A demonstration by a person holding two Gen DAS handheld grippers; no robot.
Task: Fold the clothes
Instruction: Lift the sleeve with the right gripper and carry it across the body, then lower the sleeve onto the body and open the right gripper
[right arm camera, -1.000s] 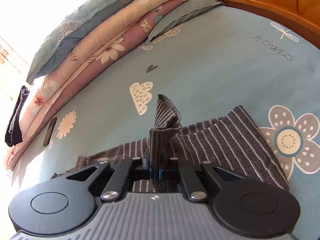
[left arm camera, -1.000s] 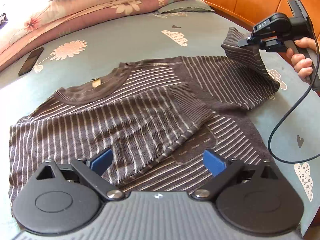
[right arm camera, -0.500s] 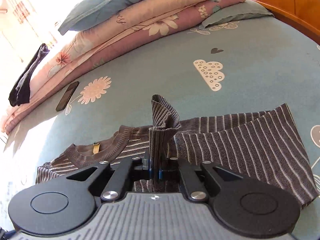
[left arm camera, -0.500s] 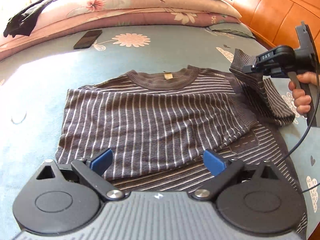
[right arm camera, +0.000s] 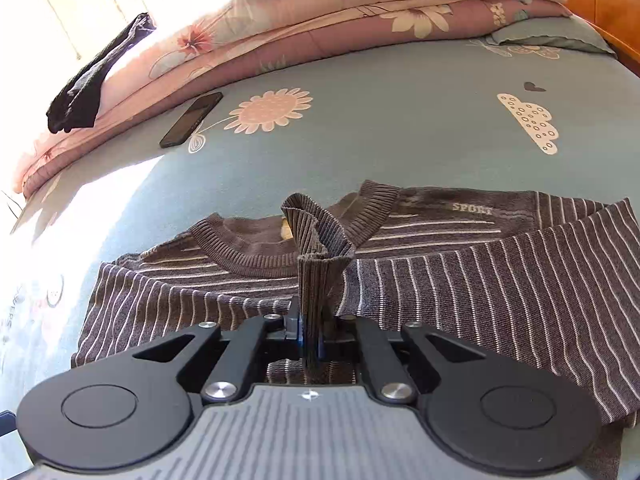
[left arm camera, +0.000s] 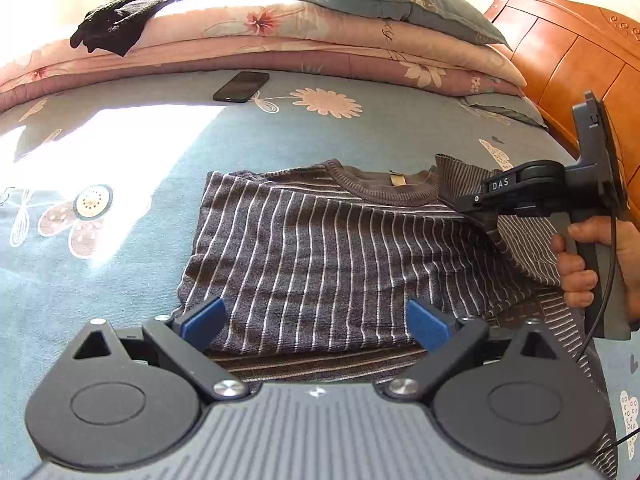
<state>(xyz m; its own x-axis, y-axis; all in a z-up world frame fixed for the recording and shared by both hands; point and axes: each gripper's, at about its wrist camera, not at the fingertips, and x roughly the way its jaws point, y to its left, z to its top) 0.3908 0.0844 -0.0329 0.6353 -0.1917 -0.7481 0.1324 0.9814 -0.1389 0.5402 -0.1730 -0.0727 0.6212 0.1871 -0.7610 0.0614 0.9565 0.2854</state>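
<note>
Striped sweater (left arm camera: 320,248) on blue floral bedsheet (left arm camera: 360,136), cuff (right arm camera: 316,248) pinched in right gripper (right arm camera: 311,334); left gripper (left arm camera: 316,320) wide, empty.

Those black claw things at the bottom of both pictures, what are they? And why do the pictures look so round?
They are two hand-held grabbers, each with a small wide-eyed camera that bends the picture. One picture looks along the left gripper, whose blue-tipped jaws are open and empty. The other looks along the right gripper, pinched shut on the ribbed cuff of a brown sweater with thin white stripes. A person's hand holds that gripper. The sweater lies on a blue flowered bed sheet, half folded. Further back are a black phone, stacked flowered quilts and a dark cloth.
</note>
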